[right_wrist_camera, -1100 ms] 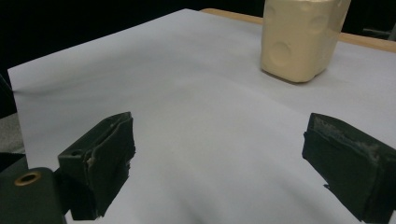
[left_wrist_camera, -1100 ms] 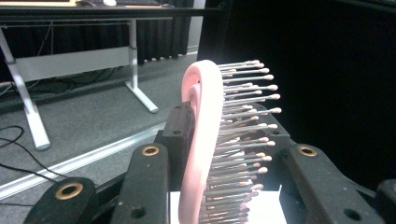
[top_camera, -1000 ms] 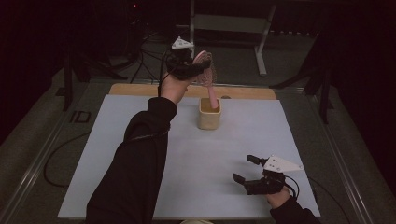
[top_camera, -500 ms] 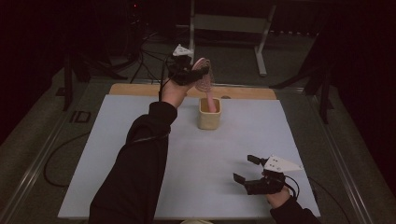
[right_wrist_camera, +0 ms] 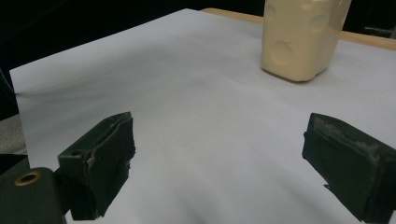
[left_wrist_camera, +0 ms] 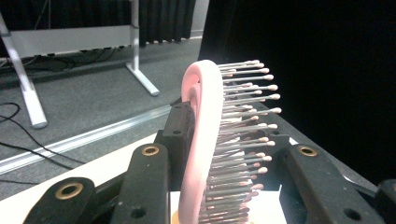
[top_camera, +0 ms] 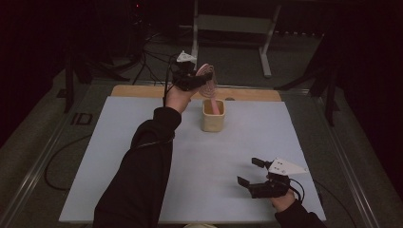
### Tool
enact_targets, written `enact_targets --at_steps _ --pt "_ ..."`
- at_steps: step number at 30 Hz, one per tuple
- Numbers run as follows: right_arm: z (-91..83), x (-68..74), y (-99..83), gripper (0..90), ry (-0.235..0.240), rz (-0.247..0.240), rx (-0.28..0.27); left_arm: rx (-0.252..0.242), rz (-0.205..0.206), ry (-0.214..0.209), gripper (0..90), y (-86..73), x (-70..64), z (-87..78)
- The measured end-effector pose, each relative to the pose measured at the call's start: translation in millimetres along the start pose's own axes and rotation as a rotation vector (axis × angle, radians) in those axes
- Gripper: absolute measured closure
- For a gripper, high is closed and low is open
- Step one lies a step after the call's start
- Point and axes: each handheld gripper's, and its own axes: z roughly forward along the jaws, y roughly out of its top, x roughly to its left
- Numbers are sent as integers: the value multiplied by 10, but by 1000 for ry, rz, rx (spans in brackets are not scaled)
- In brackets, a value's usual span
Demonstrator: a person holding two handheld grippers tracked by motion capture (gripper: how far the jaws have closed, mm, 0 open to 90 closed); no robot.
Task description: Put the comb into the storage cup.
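A pink hairbrush (top_camera: 207,78) with metal bristles stands nearly upright at the back of the white table (top_camera: 142,142). Its handle reaches down into a cream cup (top_camera: 212,118). My left gripper (top_camera: 192,78) is shut on the brush head, high above the cup. In the left gripper view the pink brush (left_wrist_camera: 205,140) sits edge-on in my left gripper (left_wrist_camera: 224,154), bristles pointing right. My right gripper (top_camera: 249,171) rests low near the table's front right, open and holding nothing. In the right gripper view, my right gripper (right_wrist_camera: 219,154) points towards the cup (right_wrist_camera: 301,37) far ahead.
A wooden strip (top_camera: 142,90) runs along the table's back edge. Beyond it stand metal stand legs (top_camera: 266,52), with cables (top_camera: 152,61) on the grey floor. Bare white table surface lies between the cup and my right gripper.
My left gripper has sunk a little with the brush, and the handle has slid further into the cup. The right gripper has stayed put.
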Motion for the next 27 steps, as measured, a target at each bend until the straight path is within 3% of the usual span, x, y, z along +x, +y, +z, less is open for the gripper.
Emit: enact_targets --at_steps 27 --pt "6 -10 -7 89 1 7 -1 9 -82 -24 656 -298 199 201"
